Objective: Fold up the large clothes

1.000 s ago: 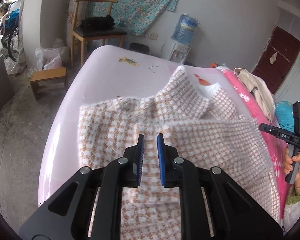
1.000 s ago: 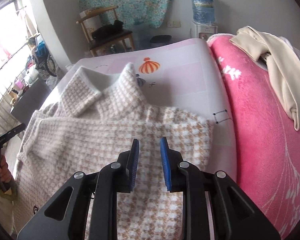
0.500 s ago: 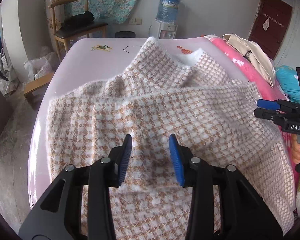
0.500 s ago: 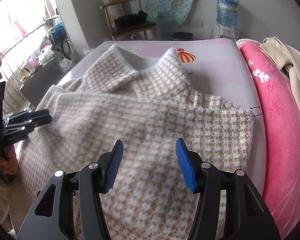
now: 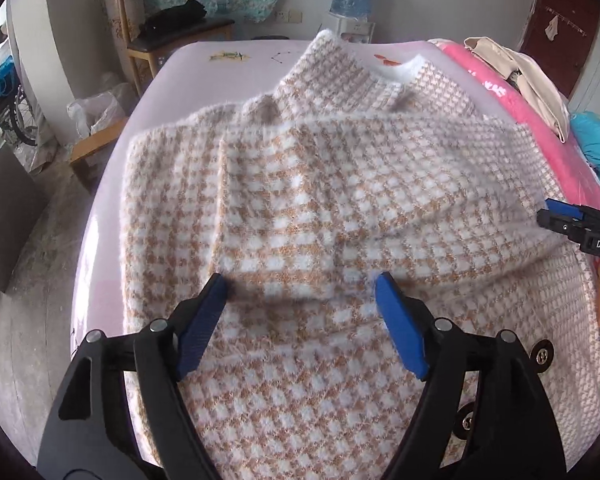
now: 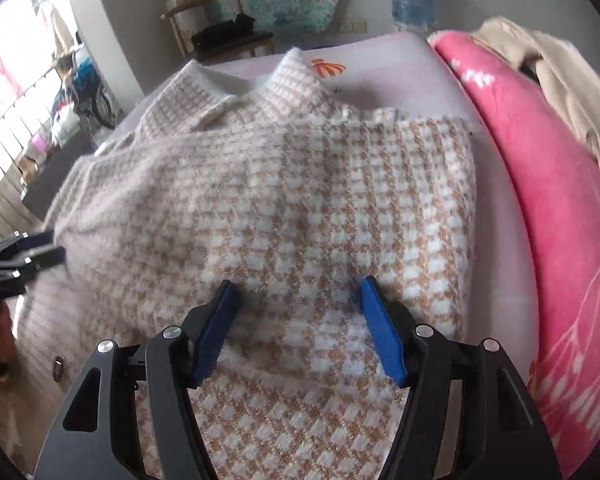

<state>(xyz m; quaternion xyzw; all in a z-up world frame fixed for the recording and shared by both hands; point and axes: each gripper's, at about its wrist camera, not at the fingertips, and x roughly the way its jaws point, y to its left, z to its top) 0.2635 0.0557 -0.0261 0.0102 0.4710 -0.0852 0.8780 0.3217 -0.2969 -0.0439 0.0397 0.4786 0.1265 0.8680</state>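
The left gripper [image 5: 300, 290] stands with its blue-padded jaws spread wide above the fuzzy tan-and-white houndstooth coat [image 5: 340, 200], nothing between them but cloth below; its jaws have just been opening. The right gripper [image 6: 298, 294] likewise has its jaws well apart and has just been opening, gripping nothing. The coat lies spread on the pale pink bedsheet [image 5: 188, 64], sleeves folded across the body, collar toward the far edge. Beside it lies a bright pink fleece blanket [image 6: 560, 200] bearing a beige garment [image 6: 560, 92], somewhat blurred.
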